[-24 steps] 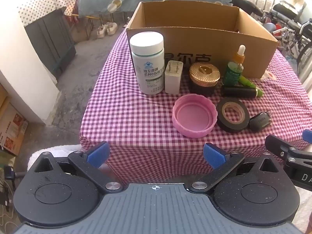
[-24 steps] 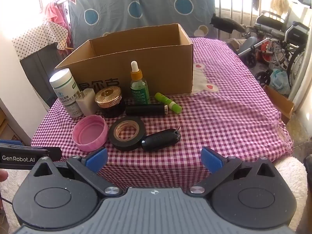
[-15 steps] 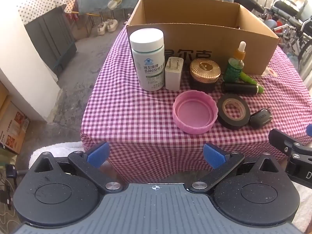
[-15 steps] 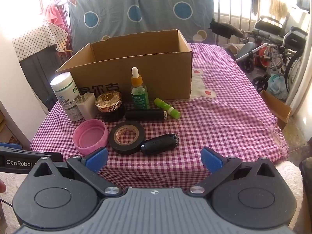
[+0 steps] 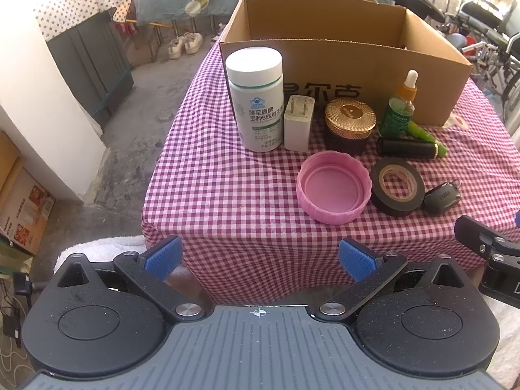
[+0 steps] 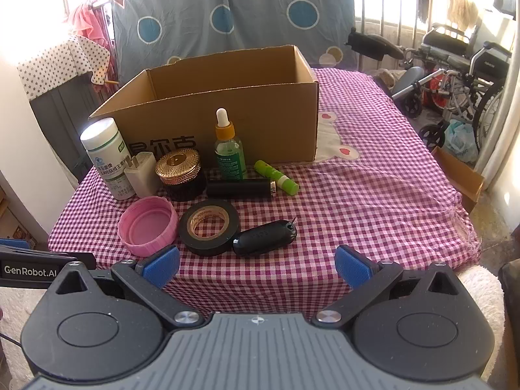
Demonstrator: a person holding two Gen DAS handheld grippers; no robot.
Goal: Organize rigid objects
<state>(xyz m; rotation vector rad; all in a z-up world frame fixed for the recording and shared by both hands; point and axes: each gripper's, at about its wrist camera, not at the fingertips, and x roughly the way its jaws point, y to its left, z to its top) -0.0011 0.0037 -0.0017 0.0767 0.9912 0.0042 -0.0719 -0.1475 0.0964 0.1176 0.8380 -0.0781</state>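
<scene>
1. Left wrist view: the left gripper (image 5: 259,257) is hanging spread and empty off the tabletop's near edge; bottle (image 5: 255,99), plug (image 5: 298,123) and pink lid (image 5: 334,191) are standing before the box (image 5: 373,74). Judged: nothing packed yet.
2. Right wrist view: the right gripper (image 6: 256,266) is hovering spread, empty; tape (image 6: 209,227) and key fob (image 6: 265,238) are lying nearest, likely calling for a reach forward.

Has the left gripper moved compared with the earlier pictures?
Yes. The left gripper has come closer to the table: the box looks larger and sits lower in its view.

Bottle (image 5: 256,104), charger (image 5: 298,123), jar (image 5: 350,126) before box (image 5: 325,61); tape (image 5: 397,187) right of cap (image 5: 334,191).
</scene>
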